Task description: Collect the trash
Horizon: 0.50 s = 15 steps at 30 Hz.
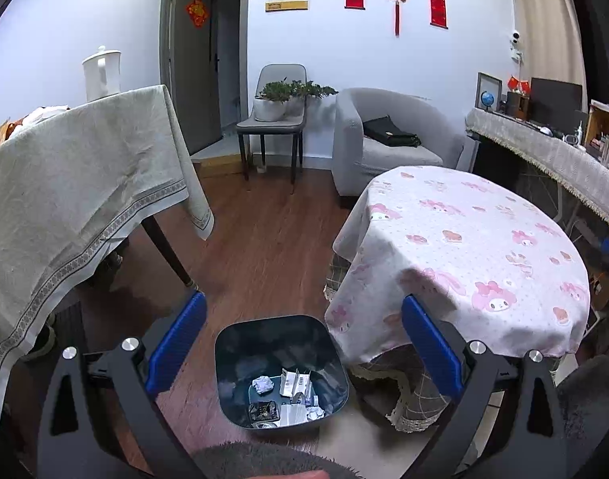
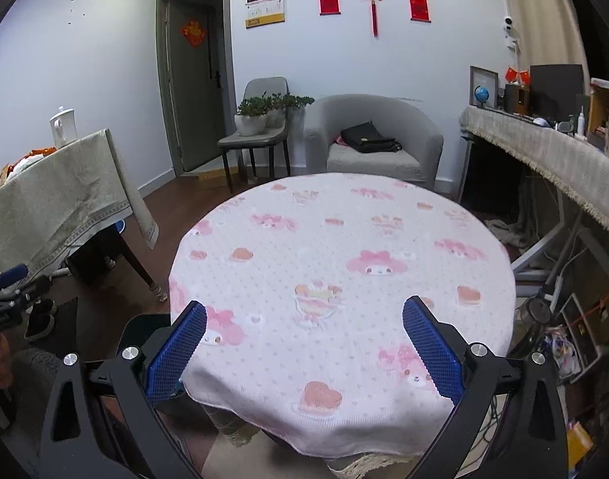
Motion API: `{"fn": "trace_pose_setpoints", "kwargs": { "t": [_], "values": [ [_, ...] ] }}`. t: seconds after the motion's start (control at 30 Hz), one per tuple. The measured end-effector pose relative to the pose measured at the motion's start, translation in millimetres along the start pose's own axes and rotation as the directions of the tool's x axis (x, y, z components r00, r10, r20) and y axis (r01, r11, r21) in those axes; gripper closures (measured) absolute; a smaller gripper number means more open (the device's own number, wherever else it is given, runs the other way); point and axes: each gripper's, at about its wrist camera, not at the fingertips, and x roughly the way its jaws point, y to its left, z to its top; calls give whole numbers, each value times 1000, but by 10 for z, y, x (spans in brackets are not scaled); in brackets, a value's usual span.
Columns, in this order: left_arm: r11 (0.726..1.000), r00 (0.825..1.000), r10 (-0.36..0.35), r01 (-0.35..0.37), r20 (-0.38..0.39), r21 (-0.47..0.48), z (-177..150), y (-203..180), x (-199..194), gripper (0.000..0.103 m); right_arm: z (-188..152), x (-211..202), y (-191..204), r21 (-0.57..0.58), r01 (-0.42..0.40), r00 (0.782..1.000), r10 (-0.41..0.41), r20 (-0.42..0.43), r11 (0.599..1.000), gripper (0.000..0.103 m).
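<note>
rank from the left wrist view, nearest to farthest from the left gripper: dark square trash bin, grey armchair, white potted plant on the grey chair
1. Dark square trash bin, right below the open left gripper.
2. Grey armchair, past the pink round table, right of centre.
3. White potted plant on the grey chair, by the wall, slightly farther.

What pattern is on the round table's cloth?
Pink cartoon bunnies and hearts on the white round tablecloth, clearest in the right wrist view.

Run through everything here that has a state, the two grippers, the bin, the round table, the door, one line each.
left gripper: open, nothing between its fingers
right gripper: open, nothing between its fingers
trash bin: uncovered, on the floor beside the round table, trash lying in the bottom
round table: covered by a pink cloth, nothing on top
door: shut
</note>
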Motion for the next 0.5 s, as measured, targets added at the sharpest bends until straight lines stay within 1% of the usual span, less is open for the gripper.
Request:
{"fn": "trace_pose_setpoints", "kwargs": {
  "t": [0.13,0.23,0.37,0.5],
  "values": [
    [1000,1000,7,-7,-18,1,-46,2,22,3,-17,11,64,-30,-36,999,36,-1,999,3],
    [1000,1000,5,-5,-27,13,-88,-27,21,3,-46,-31,125,-61,-68,997,69,16,996,3],
    [1000,999,1,0,-32,22,-121,-64,10,3,-60,-16,161,-84,-128,992,128,-6,988,3],
    [1000,999,-11,11,-48,4,-136,-42,41,3,-63,-28,189,-94,-141,990,141,-7,985,3]
  ]
}}
